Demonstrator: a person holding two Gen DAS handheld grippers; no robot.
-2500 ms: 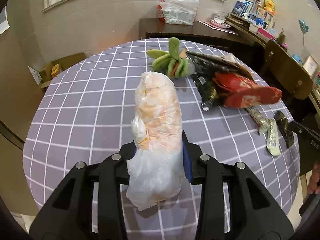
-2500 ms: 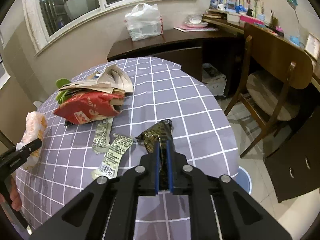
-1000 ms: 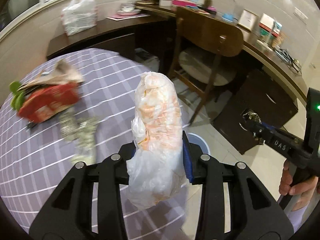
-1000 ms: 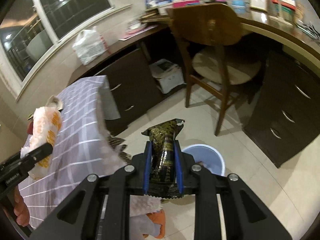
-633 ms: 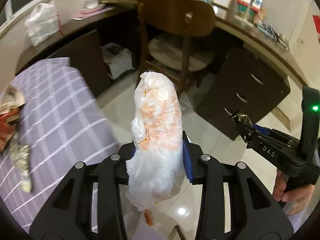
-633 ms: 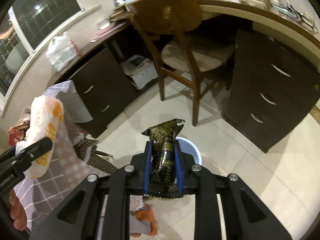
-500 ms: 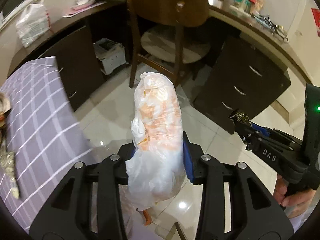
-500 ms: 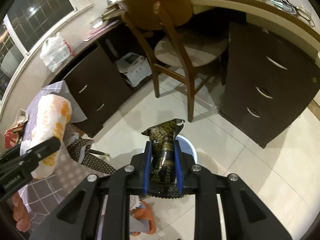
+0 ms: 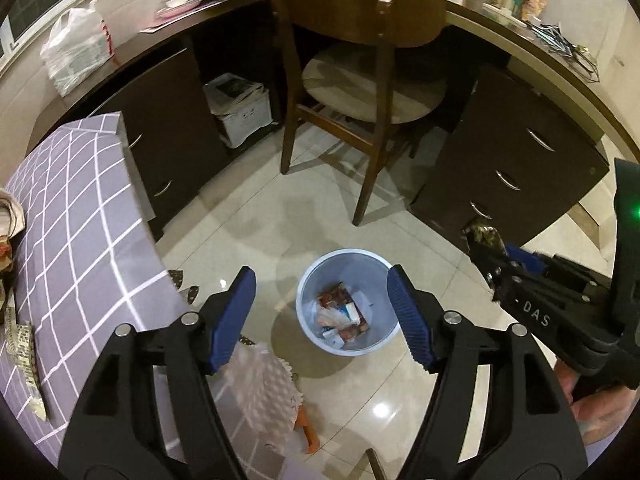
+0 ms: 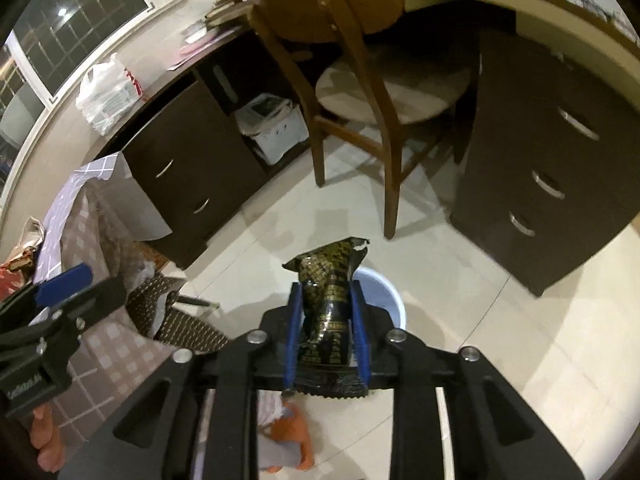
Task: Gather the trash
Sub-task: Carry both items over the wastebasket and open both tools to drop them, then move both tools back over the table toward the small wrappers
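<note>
The pale blue trash bin point(image 9: 347, 300) stands on the tiled floor, wrappers lying in its bottom. Above it the left gripper point(image 9: 322, 312) has its jaws wide and opening, with nothing between them. The right gripper point(image 10: 326, 326) has the black-and-gold wrapper point(image 10: 328, 300) between its opening jaws, over the bin's rim. A wooden chair point(image 9: 360, 80) stands beyond; the bench point(image 9: 72, 240) edge, under a checked cloth, lies left.
</note>
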